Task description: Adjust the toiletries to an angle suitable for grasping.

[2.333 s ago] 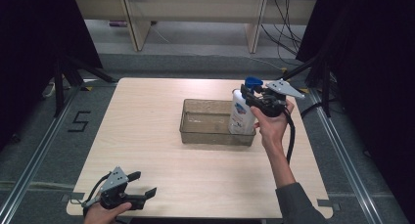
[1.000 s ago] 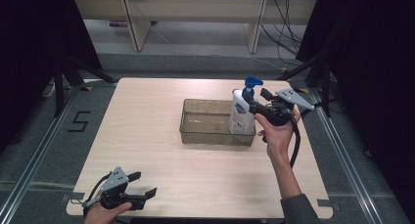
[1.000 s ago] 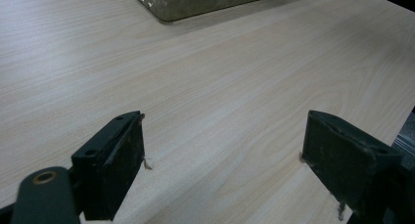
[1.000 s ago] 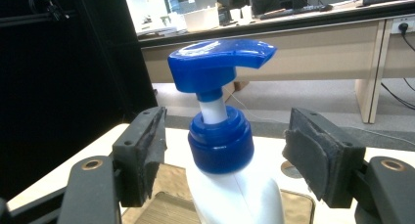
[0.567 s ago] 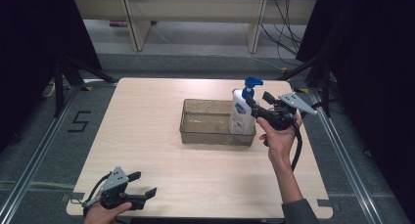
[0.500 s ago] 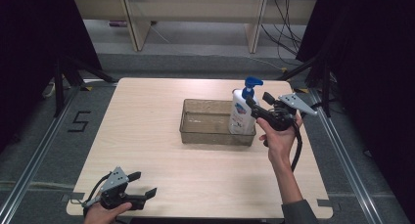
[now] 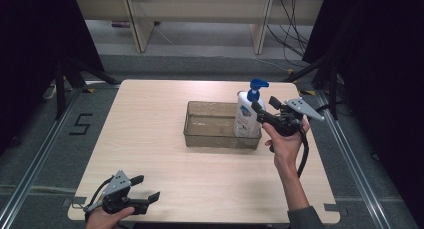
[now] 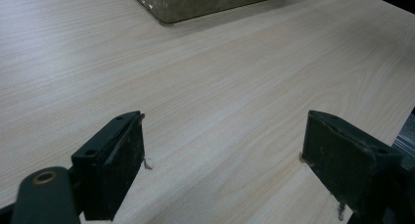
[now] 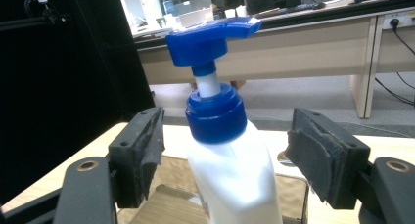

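Released right gripper (image 9: 222,160) brackets the white pump bottle with blue cap (image 9: 230,170) standing in the clear plastic bin (image 7: 210,126); a careless sideways withdrawal could topple it, while the left gripper (image 8: 225,170) idles open, well apart from the bin.

A white pump bottle (image 7: 247,114) with a blue pump head stands upright at the right end of a clear bin (image 7: 210,133) on the surface.

the right gripper (image 7: 264,108) now sits lower and further right than before, its jaws spread apart on either side of the pump bottle (image 7: 247,114), which now stands free in the tray (image 7: 200,138).
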